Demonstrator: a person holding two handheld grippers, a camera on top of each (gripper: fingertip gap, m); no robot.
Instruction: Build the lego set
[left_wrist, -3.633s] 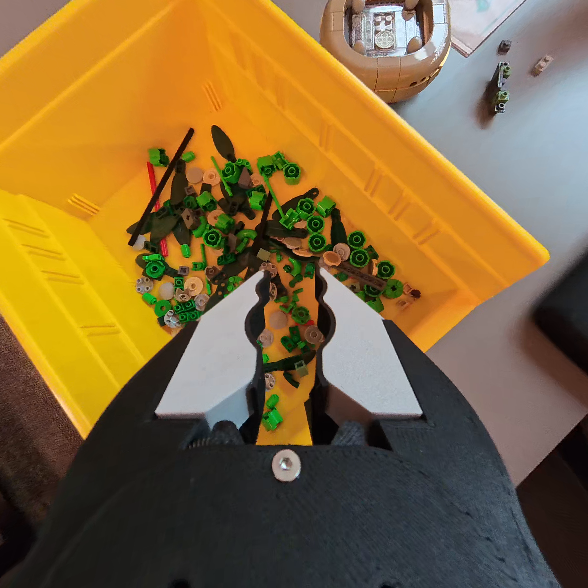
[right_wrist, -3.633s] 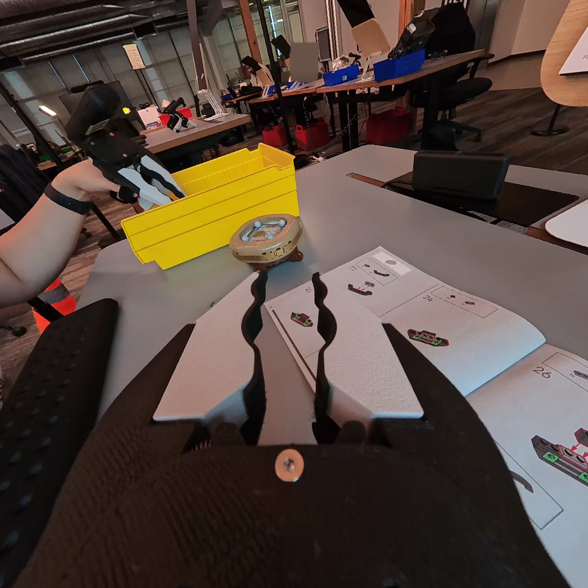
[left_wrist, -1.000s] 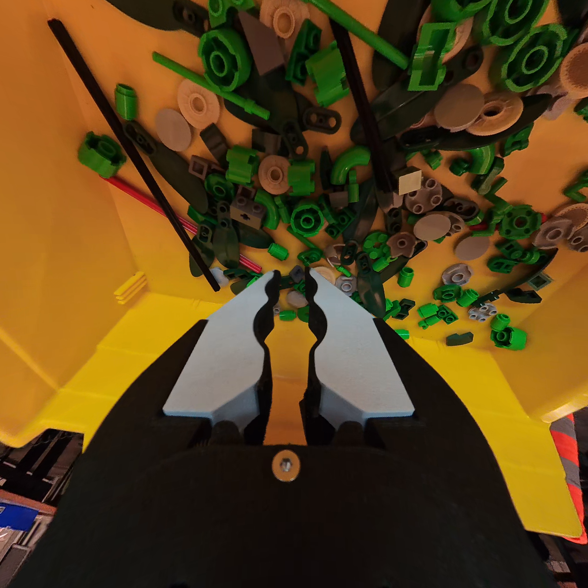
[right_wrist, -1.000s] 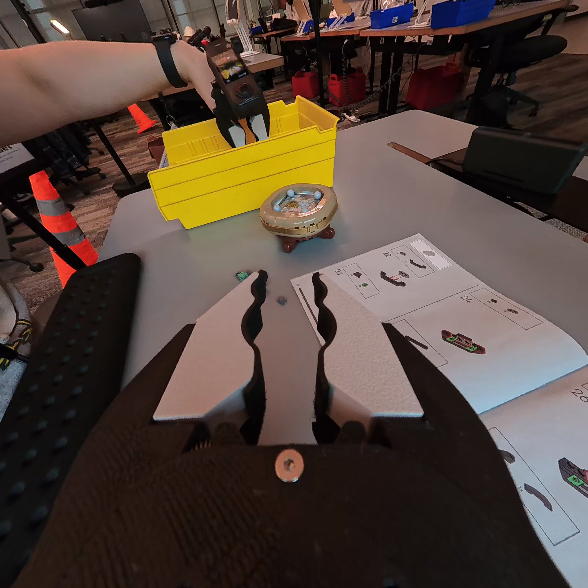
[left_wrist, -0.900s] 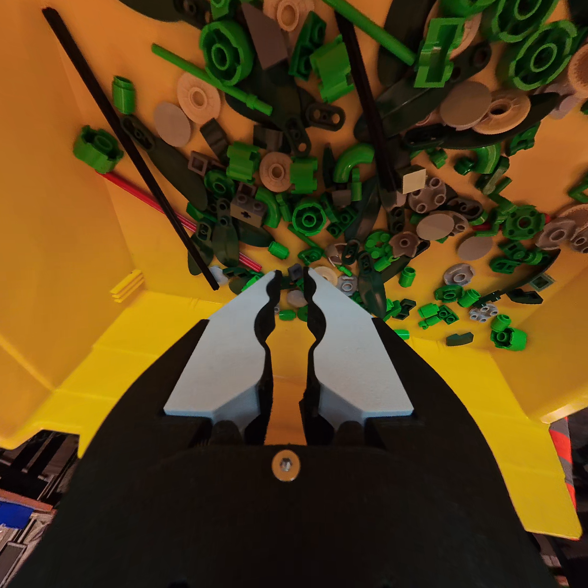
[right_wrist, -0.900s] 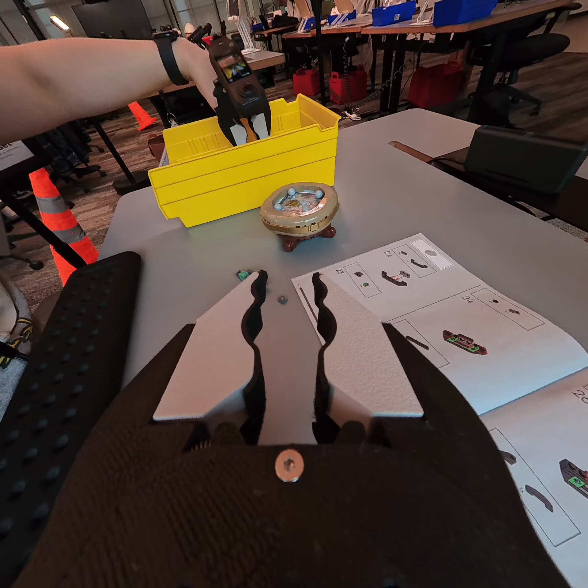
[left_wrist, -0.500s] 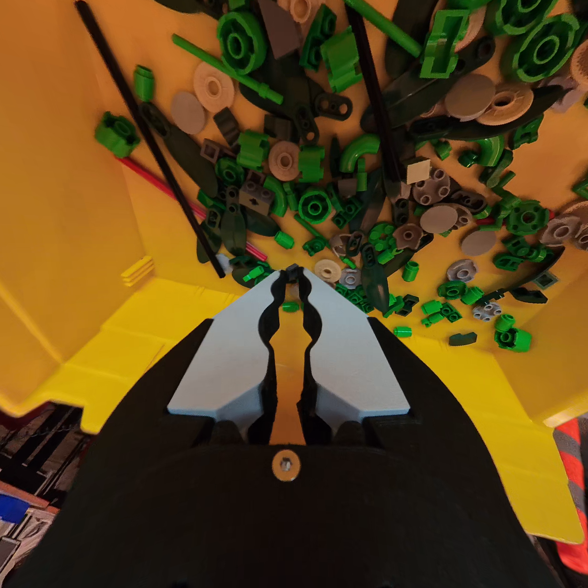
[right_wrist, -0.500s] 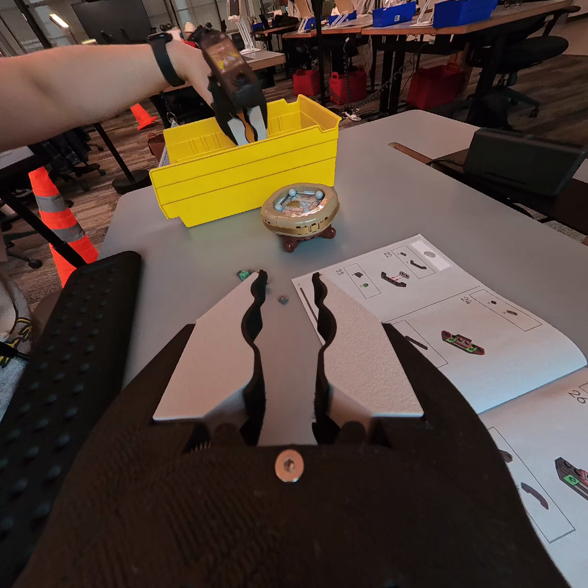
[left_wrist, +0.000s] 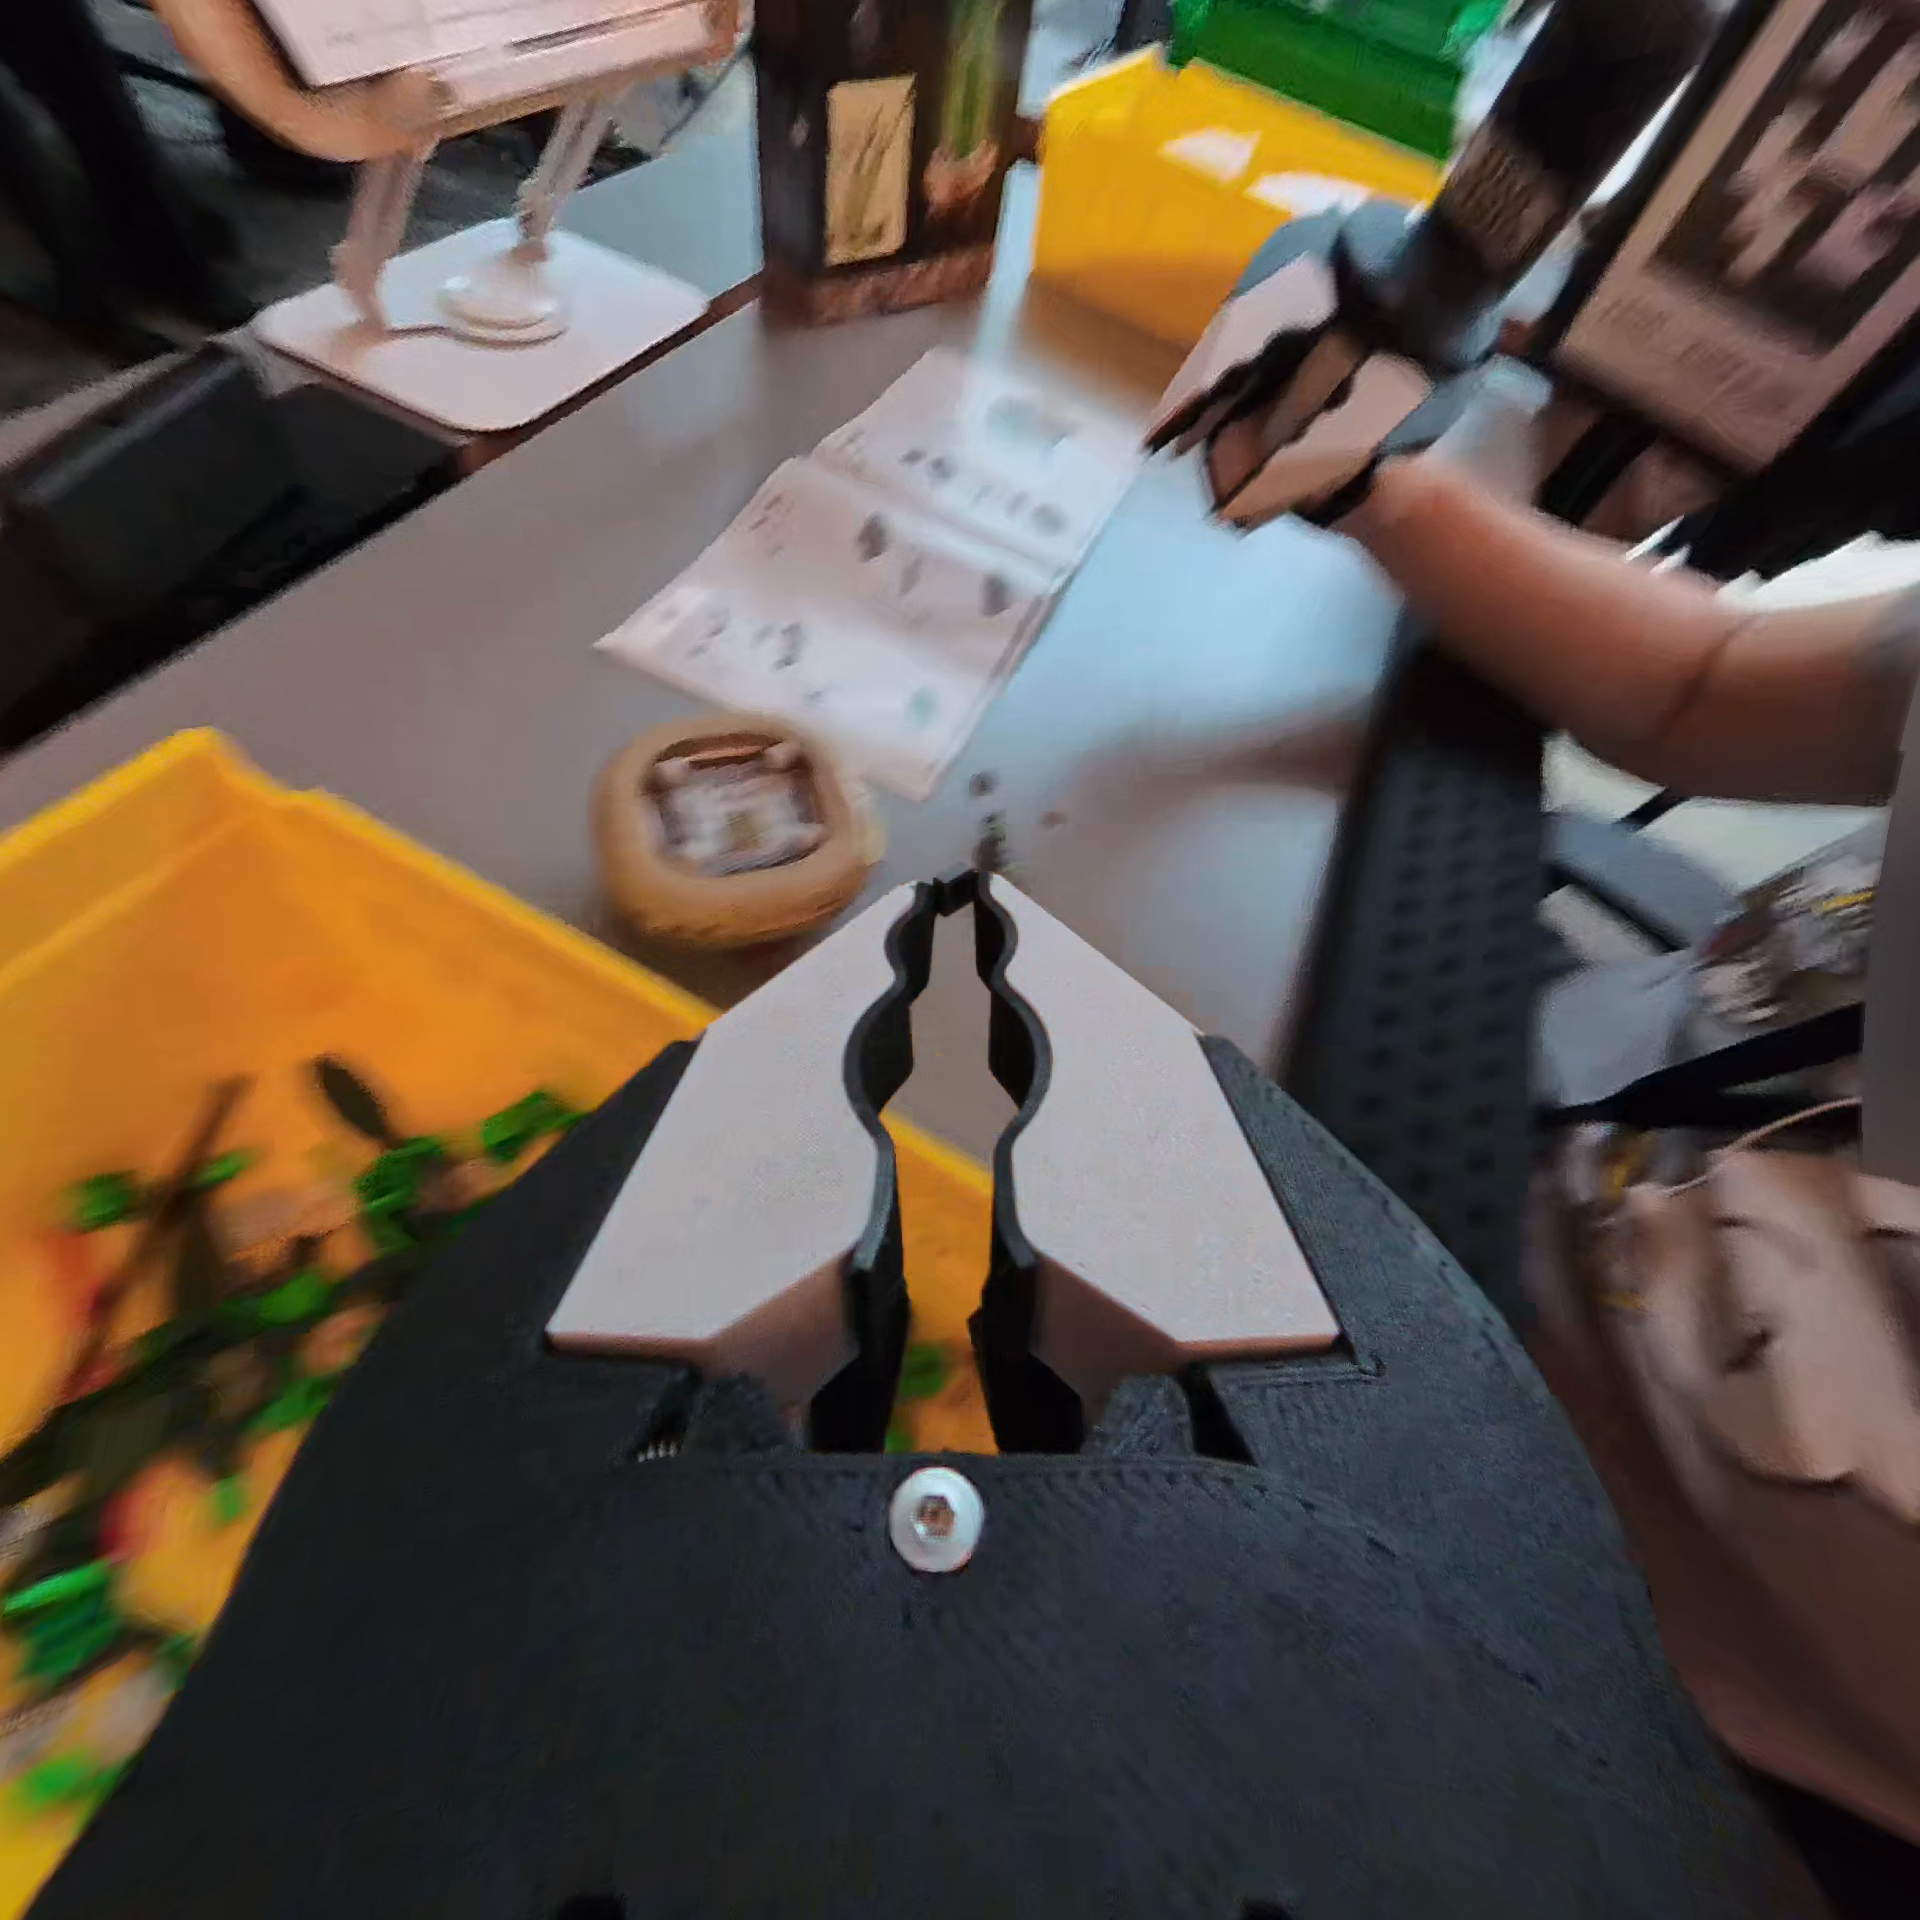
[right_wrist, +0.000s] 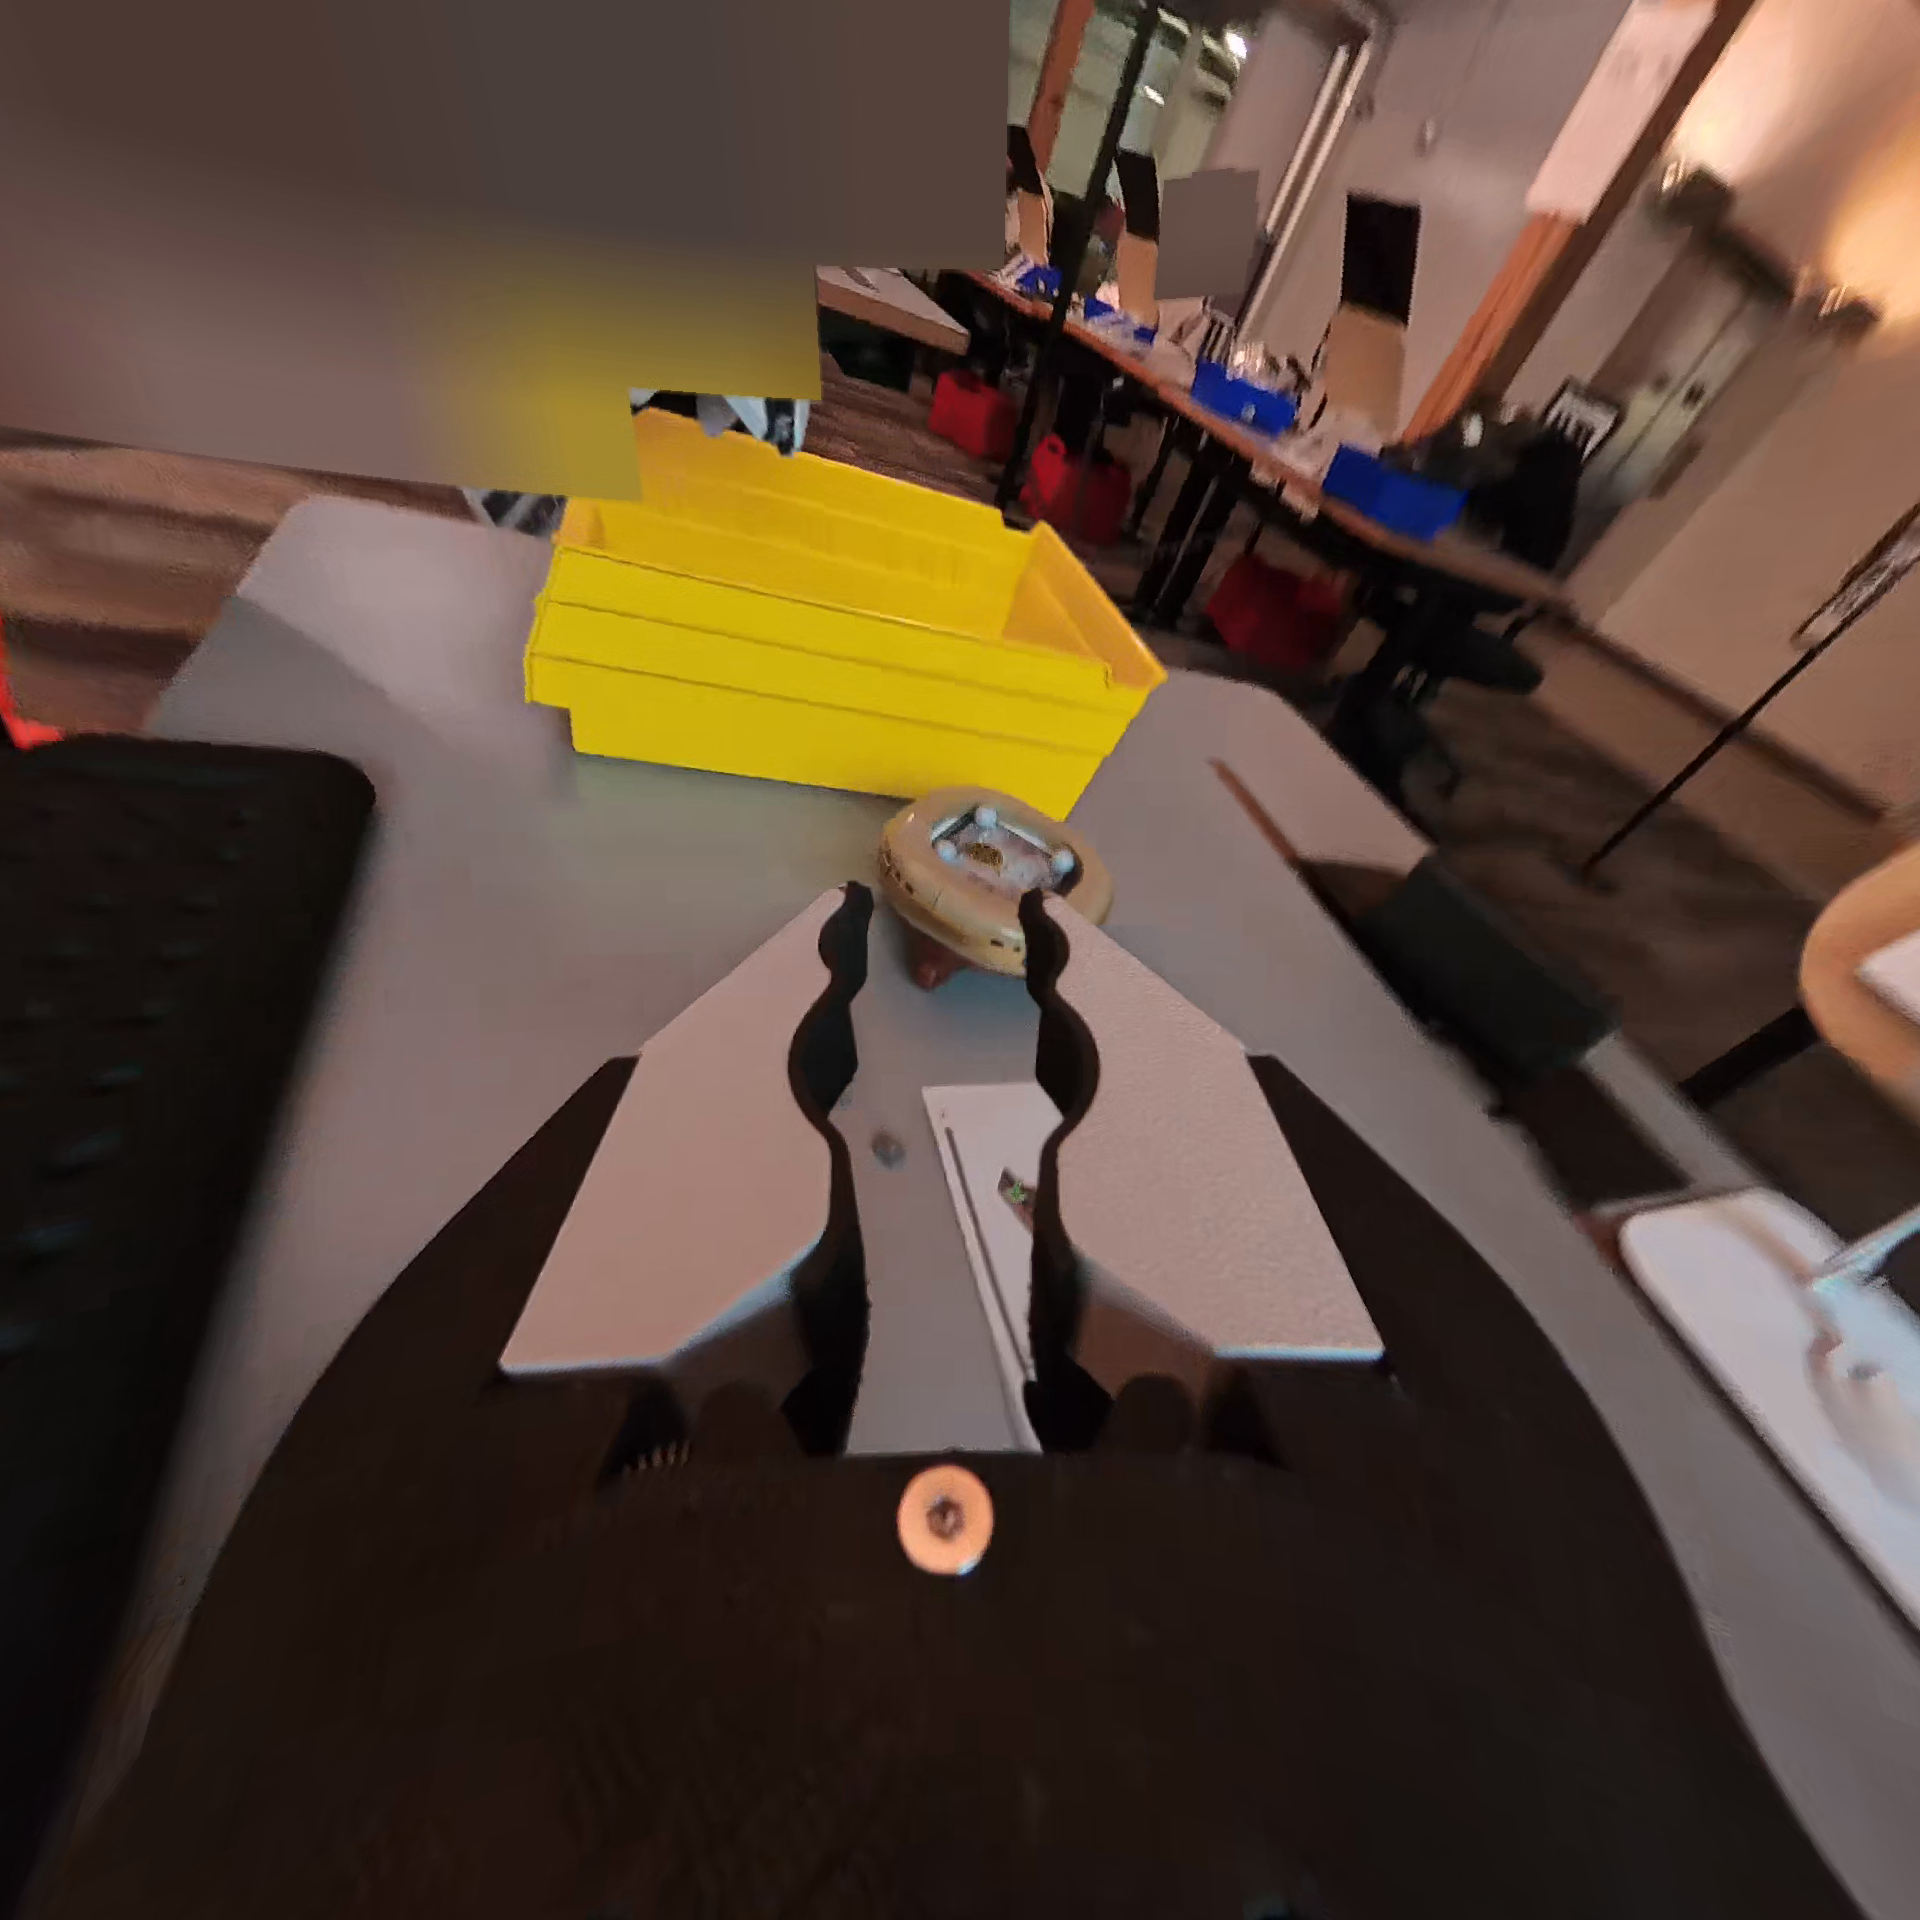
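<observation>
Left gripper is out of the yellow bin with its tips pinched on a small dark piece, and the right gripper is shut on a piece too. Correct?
Not quite: the right gripper is open and empty, as the right wrist view shows. The rest stands: in the left wrist view the left gripper is up out of the yellow bin, tips pinched on a small dark piece.
</observation>
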